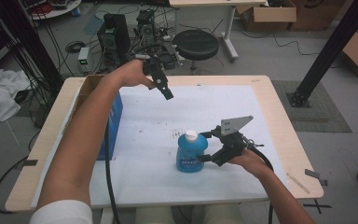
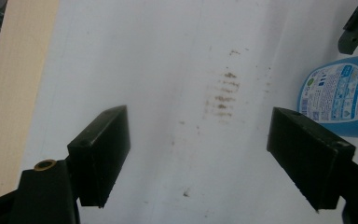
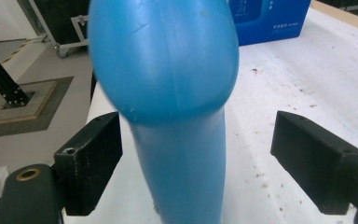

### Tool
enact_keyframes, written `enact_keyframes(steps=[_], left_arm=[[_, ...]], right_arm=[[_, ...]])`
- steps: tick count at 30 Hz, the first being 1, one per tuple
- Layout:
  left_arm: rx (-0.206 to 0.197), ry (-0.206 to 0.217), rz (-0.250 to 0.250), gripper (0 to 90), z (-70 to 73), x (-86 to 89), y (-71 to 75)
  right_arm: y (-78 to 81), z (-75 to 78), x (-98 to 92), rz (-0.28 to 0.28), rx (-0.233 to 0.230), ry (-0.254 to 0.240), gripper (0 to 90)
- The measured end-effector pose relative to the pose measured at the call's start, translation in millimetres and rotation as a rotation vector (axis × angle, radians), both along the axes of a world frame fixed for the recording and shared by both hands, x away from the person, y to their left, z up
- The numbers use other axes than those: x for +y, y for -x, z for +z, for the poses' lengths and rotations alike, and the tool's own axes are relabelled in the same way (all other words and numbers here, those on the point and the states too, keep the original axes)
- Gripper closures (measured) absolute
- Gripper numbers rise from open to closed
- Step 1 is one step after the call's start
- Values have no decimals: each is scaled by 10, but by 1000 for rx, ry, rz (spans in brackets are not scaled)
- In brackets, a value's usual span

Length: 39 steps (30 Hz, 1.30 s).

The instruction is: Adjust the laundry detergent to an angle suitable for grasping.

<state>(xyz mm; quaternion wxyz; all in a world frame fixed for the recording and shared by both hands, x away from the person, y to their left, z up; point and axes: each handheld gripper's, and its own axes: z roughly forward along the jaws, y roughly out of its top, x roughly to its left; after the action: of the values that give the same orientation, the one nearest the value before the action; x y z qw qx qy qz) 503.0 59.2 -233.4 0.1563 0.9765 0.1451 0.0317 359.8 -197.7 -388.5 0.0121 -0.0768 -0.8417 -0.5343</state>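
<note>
- Our right tongs (image 1: 207, 146) stood wide, pads clear of the blue bottle (image 1: 190, 154) between them; withdrawing straight back would spare it.
- Left tongs (image 1: 167, 92) hung open, empty, near the desk's (image 1: 279, 100) far edge.

A blue box (image 1: 113, 122) stands along the worktop's (image 1: 279, 112) left edge, inside an open cardboard carton (image 1: 87, 86). Brown smudges (image 1: 173, 135) mark the white sheet (image 1: 205, 100) near the worktop's middle. A black stool (image 1: 196, 44) stands beyond the far edge.
</note>
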Motion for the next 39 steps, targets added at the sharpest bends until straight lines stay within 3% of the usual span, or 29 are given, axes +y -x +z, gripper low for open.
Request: enact_keyframes(steps=[16,21,29,34,35,36,37,39], left_arm=[[1,0,-1,219,-2,-14,29],[-3,0,5,219,10,-2,45],[0,6,9,218,3,-7,64],[1,3,12,218,-4,-6,81],[-1,5,15,218,-6,0,87],[-1,5,15,218,-6,0,87],[0,5,18,217,-5,8,95],[-1,5,18,218,-5,11,98]], right_arm=[[67,222,-546,-76,14,87,155],[87,300,-793,-125,33,178,153],[86,407,-1055,-189,38,277,153],[21,496,-1164,-220,41,399,156],[-15,546,-1190,-225,64,460,155],[-15,546,-1190,-225,64,460,155],[-56,581,-1204,-235,101,504,155],[-78,599,-1216,-242,113,518,155]])
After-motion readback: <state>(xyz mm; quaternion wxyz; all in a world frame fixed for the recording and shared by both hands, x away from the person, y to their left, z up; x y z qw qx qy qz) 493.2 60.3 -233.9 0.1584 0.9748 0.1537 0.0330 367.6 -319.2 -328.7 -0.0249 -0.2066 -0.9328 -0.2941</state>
